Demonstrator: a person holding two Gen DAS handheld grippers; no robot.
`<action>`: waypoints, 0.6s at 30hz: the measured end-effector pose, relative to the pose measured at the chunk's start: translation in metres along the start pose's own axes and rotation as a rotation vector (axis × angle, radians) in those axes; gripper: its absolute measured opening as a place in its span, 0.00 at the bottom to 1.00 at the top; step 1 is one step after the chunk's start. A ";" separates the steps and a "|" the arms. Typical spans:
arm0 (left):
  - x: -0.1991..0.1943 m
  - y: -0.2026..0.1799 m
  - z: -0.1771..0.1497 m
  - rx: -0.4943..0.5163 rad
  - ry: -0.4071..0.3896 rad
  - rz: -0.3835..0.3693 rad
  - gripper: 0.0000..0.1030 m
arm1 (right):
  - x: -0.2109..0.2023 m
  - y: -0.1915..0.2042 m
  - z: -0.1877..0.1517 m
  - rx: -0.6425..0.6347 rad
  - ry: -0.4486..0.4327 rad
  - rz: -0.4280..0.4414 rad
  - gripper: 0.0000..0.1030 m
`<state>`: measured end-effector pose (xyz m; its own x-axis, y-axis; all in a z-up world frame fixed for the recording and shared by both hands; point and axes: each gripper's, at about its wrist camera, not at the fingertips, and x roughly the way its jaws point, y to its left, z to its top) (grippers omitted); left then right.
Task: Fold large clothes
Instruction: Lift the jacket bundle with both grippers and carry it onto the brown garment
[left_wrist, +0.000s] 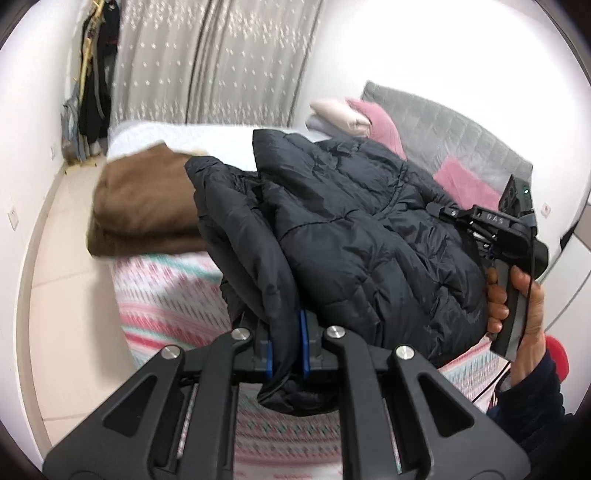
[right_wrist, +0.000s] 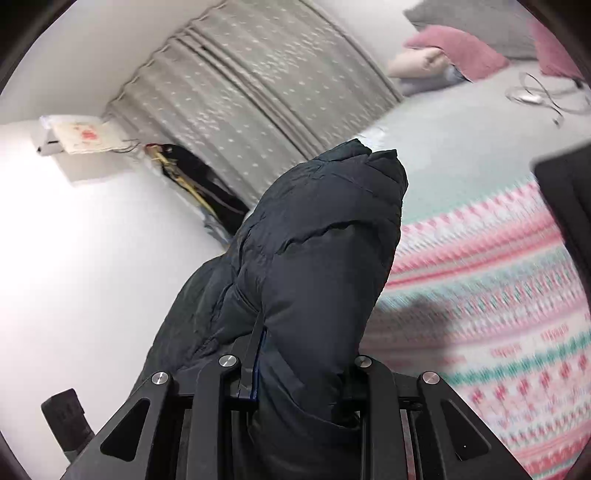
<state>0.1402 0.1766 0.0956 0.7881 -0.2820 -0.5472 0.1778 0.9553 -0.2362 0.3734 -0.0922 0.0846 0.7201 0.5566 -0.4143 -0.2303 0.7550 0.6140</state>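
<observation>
Black puffer jacket (left_wrist: 351, 229) pinched in left hand-held gripper (left_wrist: 287, 345).

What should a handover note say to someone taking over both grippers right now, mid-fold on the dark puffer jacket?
Left gripper: shut on a bunched edge of the black puffer jacket.
Right gripper: shut on a thick fold of the same jacket, gripped at its other side; the person's hand holds its handle.
The jacket hangs between both grippers, above the patterned bedspread, partly doubled over.
A brown garment already lies folded on the bed, to the left in the left wrist view.
Left to do, as I judge it: lay the jacket down flat, finish its fold, release.
</observation>
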 end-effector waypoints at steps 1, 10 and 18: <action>-0.002 0.007 0.009 -0.006 -0.014 0.006 0.11 | 0.007 0.007 0.006 -0.008 0.003 0.009 0.25; 0.027 0.137 0.110 -0.153 -0.179 0.108 0.12 | 0.178 0.089 0.098 -0.046 0.081 0.149 0.25; 0.101 0.240 0.123 -0.238 -0.229 0.187 0.12 | 0.344 0.120 0.138 -0.080 0.143 0.203 0.25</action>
<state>0.3347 0.3887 0.0820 0.9102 -0.0516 -0.4108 -0.1023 0.9334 -0.3440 0.6838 0.1422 0.1078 0.5552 0.7387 -0.3821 -0.4156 0.6444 0.6419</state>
